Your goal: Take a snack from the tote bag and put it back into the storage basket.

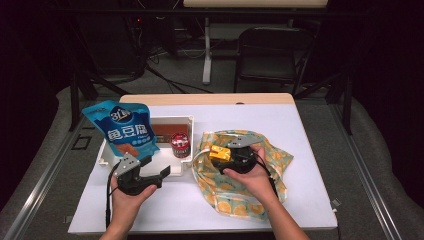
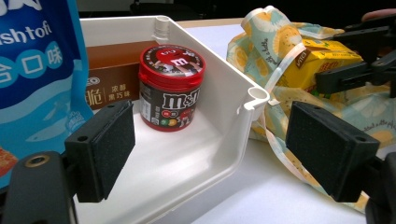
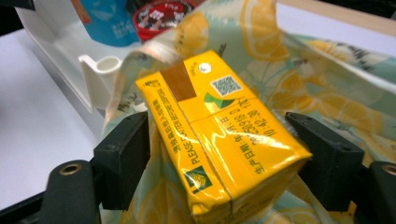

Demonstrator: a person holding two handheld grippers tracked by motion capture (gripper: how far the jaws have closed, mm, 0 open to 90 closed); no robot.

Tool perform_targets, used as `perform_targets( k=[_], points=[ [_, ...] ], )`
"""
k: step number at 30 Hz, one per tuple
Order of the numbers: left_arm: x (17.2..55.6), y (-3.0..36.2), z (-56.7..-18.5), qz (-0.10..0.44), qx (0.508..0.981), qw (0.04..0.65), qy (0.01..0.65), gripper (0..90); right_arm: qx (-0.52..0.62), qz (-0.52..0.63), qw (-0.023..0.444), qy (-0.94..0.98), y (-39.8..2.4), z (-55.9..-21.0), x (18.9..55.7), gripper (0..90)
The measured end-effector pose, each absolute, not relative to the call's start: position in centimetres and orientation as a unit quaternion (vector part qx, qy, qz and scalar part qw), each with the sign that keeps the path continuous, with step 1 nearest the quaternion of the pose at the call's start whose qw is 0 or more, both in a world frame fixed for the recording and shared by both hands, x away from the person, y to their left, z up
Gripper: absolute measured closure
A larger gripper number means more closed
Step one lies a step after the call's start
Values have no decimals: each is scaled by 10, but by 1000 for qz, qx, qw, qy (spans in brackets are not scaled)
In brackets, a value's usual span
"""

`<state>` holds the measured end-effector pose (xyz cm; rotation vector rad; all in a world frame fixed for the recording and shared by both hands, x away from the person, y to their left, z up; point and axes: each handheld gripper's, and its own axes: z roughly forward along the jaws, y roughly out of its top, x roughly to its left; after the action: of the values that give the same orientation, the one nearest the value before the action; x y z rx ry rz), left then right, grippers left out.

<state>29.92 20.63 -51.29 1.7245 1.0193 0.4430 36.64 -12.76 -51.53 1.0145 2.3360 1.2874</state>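
Right gripper [image 3: 219, 154] jaws straddle the yellow carton [image 3: 219, 135] on the lemon-print bag [image 3: 327, 60], apparently unclamped, prob. to lift it, while left gripper [image 2: 210, 154] jaws gape over the white bin [image 2: 219, 79].

The carton [image 3: 224, 140] is bright yellow with a brown strip on top, a small green mark and black print, and it sits against a bag [image 1: 272, 160] that's pale green-ish with a yellow lemon-slice pattern all over plus cream-white straps. The tray [image 2: 210, 140] is plain white, and inside there's a tub [image 2: 170, 88] with a dark brown body, red lid and little multicoloured candies printed on it, next to a brown box [image 2: 112, 70] with white lettering. The pouch [image 1: 122, 130] is mostly blue with white characters and a bit of orange near the bottom, both grippers have black jaws, and the tabletop [image 1: 310, 200] is white with a light wood edge.
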Motion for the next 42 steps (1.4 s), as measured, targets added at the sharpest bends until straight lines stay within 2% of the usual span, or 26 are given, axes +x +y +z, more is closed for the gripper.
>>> perform_targets(
  k=[5,19,21,33,42],
  points=[
    [299,206,-514,183,719,518,425,163,349,446,127,814,-124,-521,371,279],
    [298,204,-514,178,725,519,417,167,335,448,126,819,-121,-526,375,307],
    [299,204,-514,177,723,519,419,168,329,452,128,819,-122,-527,374,362],
    [298,204,-514,177,723,520,418,171,321,458,133,818,-130,-526,369,478],
    [300,201,-515,173,726,519,417,174,321,444,155,822,-128,-524,364,508]
  ],
)
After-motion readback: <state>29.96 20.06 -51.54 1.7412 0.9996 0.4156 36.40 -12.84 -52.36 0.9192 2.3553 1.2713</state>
